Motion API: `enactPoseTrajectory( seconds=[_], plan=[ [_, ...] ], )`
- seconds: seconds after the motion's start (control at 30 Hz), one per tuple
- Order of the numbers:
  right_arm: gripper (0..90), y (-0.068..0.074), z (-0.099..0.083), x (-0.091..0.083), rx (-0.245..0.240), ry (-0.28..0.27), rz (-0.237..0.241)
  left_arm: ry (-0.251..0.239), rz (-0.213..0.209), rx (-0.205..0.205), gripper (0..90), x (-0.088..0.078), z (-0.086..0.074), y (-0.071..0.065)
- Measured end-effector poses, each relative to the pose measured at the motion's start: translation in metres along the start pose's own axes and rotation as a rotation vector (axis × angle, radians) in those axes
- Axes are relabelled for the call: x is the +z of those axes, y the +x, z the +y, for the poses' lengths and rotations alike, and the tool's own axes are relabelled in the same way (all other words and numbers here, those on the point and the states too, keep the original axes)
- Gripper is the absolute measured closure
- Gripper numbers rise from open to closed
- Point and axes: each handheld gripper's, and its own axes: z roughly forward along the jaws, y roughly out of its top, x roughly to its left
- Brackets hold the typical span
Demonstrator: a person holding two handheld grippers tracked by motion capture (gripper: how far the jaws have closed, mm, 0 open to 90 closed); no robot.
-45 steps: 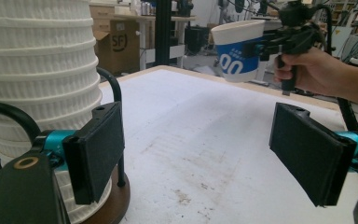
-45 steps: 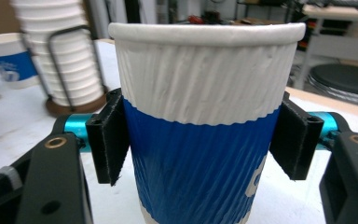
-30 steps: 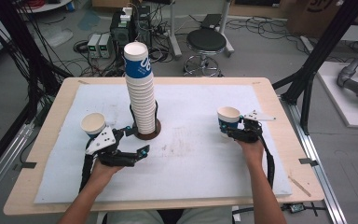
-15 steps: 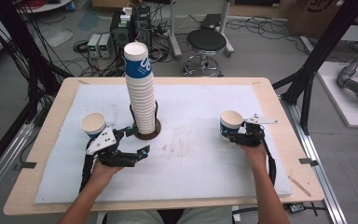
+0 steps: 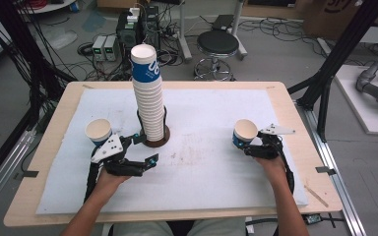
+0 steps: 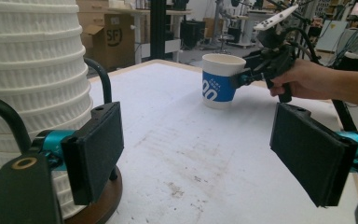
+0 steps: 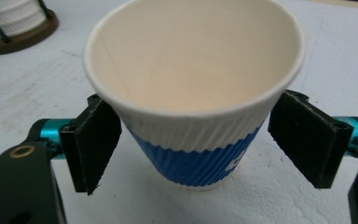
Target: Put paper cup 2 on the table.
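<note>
A tall stack of white ribbed paper cups (image 5: 147,93), topped by a blue-banded one, stands in a round brown holder (image 5: 156,141) at the table's middle; in the left gripper view the stack (image 6: 32,93) rises beside the left jaw. One blue-and-white cup (image 5: 98,131) stands at the left. Just right of it my left gripper (image 5: 145,148) is open and empty (image 6: 200,154). A second cup (image 5: 245,133) stands on the mat at the right. My right gripper (image 5: 243,143) straddles this cup (image 7: 191,93); its jaws have just been opening, and the pads (image 7: 307,140) stand clear of the cup wall.
A white mat (image 5: 202,172) covers the wooden table (image 5: 295,118). Beyond the far edge are a black stool (image 5: 218,44), power boxes and cables on the floor. Black frame posts (image 5: 334,64) flank the table's back corners.
The right gripper's jaws have spread apart from the cup, which has come down a little and now stands on the mat. The left hand and its gripper have stayed put.
</note>
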Motion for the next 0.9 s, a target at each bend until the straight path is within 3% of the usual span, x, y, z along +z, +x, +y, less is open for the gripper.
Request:
enactPoseTrajectory(
  seconds=[0.17, 0.33, 0.5, 0.73, 0.9],
  plan=[
    [17.8, 0.0, -0.005, -0.017, 0.01, -0.024, 0.015, 0.006, 0.0, -0.006, 16.8, 0.0, 0.0, 0.001],
    [17.8, 0.005, -0.007, -0.039, -0.014, -0.064, 0.02, 0.009, 0.003, -0.008, 16.8, -0.001, 0.002, 0.001],
    [17.8, 0.018, -0.006, -0.058, -0.019, -0.098, 0.044, 0.005, 0.011, -0.018, 16.7, -0.002, 0.003, 0.002],
    [17.8, 0.041, 0.006, -0.076, -0.083, -0.153, 0.083, -0.007, 0.015, -0.025, 16.7, -0.003, 0.005, 0.002],
    [17.8, 0.049, 0.009, -0.086, -0.074, -0.201, 0.12, -0.01, 0.014, -0.019, 16.7, -0.006, 0.009, -0.001]
  ],
)
